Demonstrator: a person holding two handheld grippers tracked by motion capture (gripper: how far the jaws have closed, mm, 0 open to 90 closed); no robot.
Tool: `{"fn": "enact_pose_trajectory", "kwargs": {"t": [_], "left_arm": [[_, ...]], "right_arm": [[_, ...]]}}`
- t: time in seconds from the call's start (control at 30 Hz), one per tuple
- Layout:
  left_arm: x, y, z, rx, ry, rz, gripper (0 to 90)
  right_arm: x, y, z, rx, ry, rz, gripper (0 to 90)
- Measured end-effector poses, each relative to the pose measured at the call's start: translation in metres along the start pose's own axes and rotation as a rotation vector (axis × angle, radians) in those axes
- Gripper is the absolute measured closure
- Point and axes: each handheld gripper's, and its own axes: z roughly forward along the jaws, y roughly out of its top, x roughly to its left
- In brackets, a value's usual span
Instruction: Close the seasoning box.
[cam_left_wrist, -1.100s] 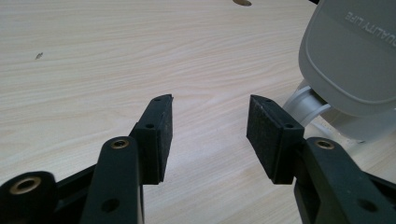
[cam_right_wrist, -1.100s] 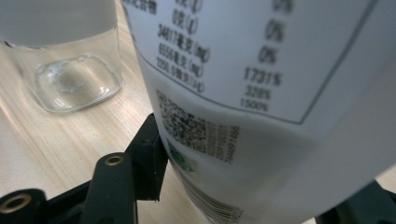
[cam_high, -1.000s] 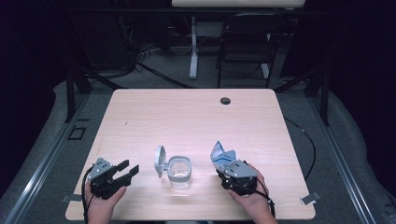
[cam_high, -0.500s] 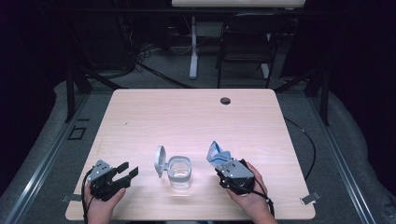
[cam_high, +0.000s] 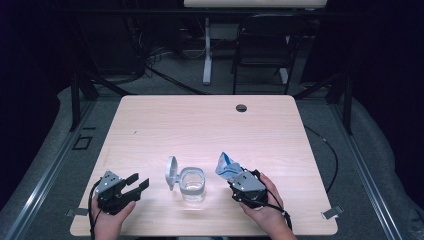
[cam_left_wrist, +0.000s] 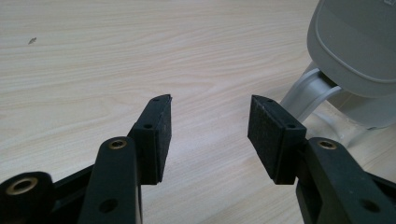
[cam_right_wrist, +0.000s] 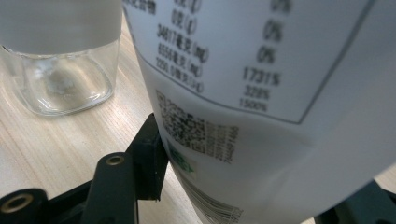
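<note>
A white printed pouch (cam_high: 226, 167) is clamped in the right gripper (cam_high: 239, 180) near the table's front edge; the left gripper (cam_high: 134, 184) is held wide apart with nothing between its pads. Both are rested over a pale wood table (cam_high: 200, 125), backed by a dark room with a chair (cam_high: 262, 50). A clear jar (cam_high: 192, 183) with its grey lid (cam_high: 171, 172) flipped open is placed between them, just left of the pouch.

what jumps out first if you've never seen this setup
The pouch, white and blue with a printed label, clamped in the right gripper near the table's front edge. Just left of it stands a clear jar with its grey lid flipped open; the left gripper waits empty, jaws apart.
</note>
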Motion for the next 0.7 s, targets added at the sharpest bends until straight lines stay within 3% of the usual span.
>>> {"fn": "enact_pose_trajectory", "kwargs": {"t": [0.7], "left_arm": [[-0.0028,0.0023,0.0010,-0.001,0.001,0.005,49.9]], "right_arm": [[-0.0054,0.0045,0.0035,0.035,-0.070,-0.056,43.7]]}}
